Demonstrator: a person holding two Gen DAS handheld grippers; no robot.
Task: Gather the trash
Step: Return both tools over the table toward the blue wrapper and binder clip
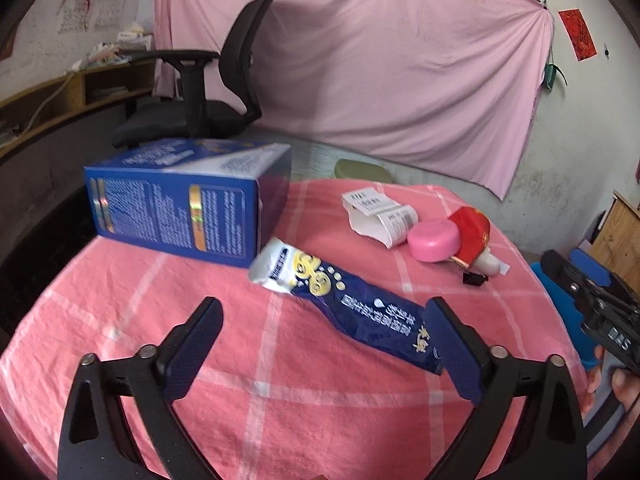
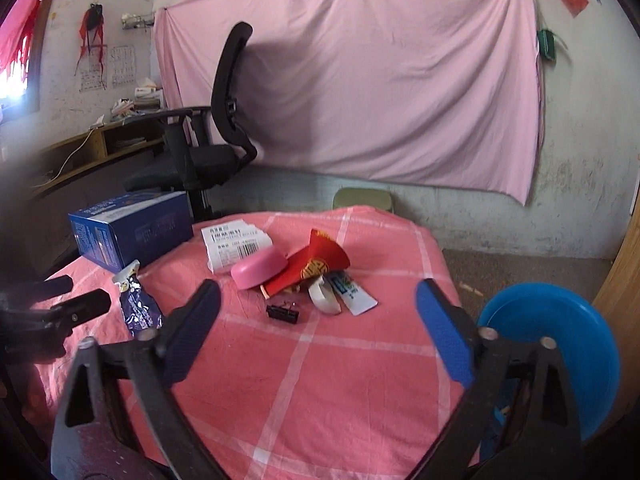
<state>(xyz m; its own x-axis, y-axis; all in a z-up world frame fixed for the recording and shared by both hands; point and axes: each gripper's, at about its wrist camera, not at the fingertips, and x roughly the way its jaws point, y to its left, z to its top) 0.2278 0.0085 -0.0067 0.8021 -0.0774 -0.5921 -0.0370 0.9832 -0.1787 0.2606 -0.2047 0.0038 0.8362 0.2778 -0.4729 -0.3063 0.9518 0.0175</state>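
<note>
Lying crumpled on the pink checked cloth of the bench (image 1: pixel 132 304), a dark blue wrapper (image 1: pixel 352 312) with yellow print is what we face from the left wrist view; our left hand-held gripper (image 1: pixel 324 332) hovers over it with its fingers spread wide, the right finger (image 1: pixel 452 352) just beside the wrapper's near end. A blue box (image 1: pixel 180 208) lies on its side right behind the wrapper. Further right we see a torn white label (image 1: pixel 380 212), a pink lid (image 1: pixel 434 240), a red packet (image 1: pixel 472 224) and a small black clip (image 1: pixel 474 279) grouped close together. Our right hand-held gripper (image 2: pixel 320 328) is also spread apart, holding nothing, pointed at that group. A blue basin (image 2: pixel 560 332) sits off the bench's right edge.
</note>
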